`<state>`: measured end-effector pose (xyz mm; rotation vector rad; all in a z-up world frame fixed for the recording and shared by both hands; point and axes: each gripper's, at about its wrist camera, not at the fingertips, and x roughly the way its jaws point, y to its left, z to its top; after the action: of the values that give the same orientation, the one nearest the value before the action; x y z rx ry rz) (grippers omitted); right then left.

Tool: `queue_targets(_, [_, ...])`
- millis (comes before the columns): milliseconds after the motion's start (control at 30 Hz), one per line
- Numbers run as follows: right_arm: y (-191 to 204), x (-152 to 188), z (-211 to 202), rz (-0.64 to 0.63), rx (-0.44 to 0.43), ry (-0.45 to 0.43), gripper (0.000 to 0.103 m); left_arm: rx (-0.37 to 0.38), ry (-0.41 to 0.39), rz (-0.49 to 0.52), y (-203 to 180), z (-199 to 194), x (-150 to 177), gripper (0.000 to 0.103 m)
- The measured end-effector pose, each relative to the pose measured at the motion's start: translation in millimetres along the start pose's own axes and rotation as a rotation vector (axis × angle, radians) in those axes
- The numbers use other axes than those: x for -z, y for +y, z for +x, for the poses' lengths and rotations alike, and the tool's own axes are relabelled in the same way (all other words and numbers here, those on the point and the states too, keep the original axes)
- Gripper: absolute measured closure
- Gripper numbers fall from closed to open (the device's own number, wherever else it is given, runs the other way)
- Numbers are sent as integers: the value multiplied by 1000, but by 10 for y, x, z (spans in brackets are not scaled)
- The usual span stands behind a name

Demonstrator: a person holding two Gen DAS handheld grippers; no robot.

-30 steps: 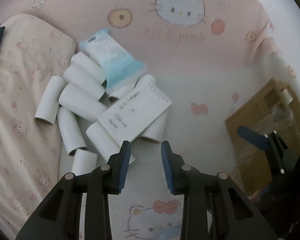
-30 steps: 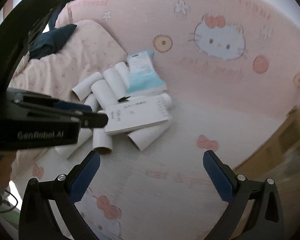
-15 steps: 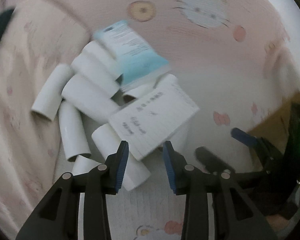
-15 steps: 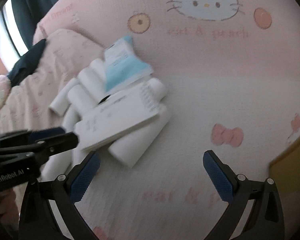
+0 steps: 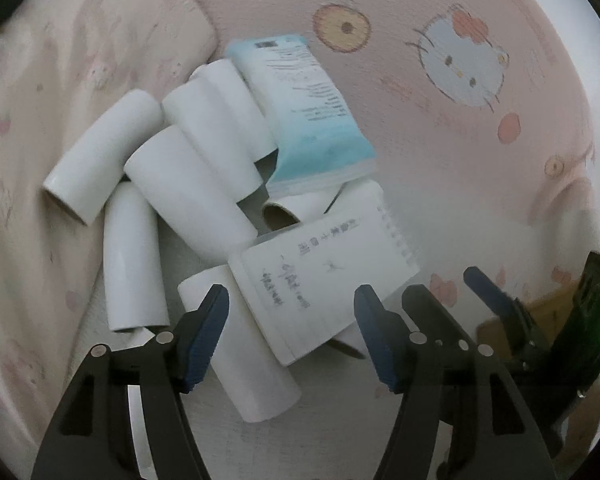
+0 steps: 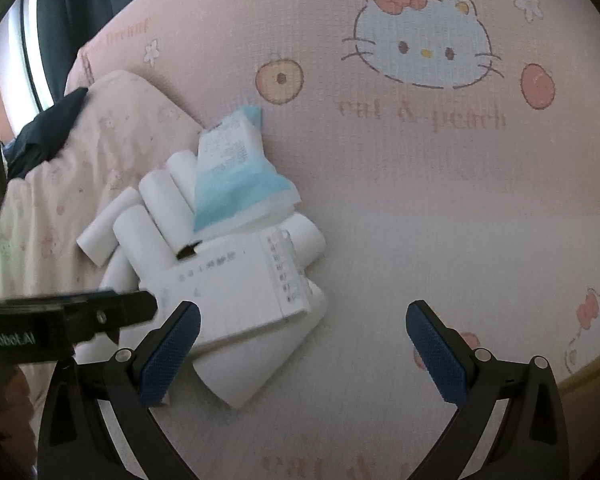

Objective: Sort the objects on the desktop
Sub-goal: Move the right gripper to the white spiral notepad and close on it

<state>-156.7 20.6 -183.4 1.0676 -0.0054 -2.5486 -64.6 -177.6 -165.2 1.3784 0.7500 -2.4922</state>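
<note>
Left gripper [image 5: 291, 300], jaws just opened wide, straddling the notepad [image 5: 324, 276] corner, apparently untouched. Right gripper [image 6: 303, 316], jaws wide and empty, notepad beyond its left jaw.

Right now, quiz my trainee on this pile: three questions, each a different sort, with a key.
1. True or false: the notepad lies on top of the white tubes.
2. What lies on the pile beyond the notepad? A) a blue-and-white packet B) a red mug C) a pair of scissors
3. Fill in: the left gripper stands ____, nothing between its pads.

Key: 1 true; 2 A, the blue-and-white packet; 3 open.
</note>
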Motion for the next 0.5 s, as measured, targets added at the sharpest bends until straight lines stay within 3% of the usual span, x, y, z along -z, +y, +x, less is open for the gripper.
queue_targets(233, [44,-34,125,-67,-16,25,4,34,-7,-92,157,41,-61,34])
queue_targets(400, [19,-61,157,-33,-52,18,10,1,-7,-81,126,114,-116,36])
queue_targets(500, [-23,-69,228,-26,-58,40,27,14,3,-68,75,153,-120,51])
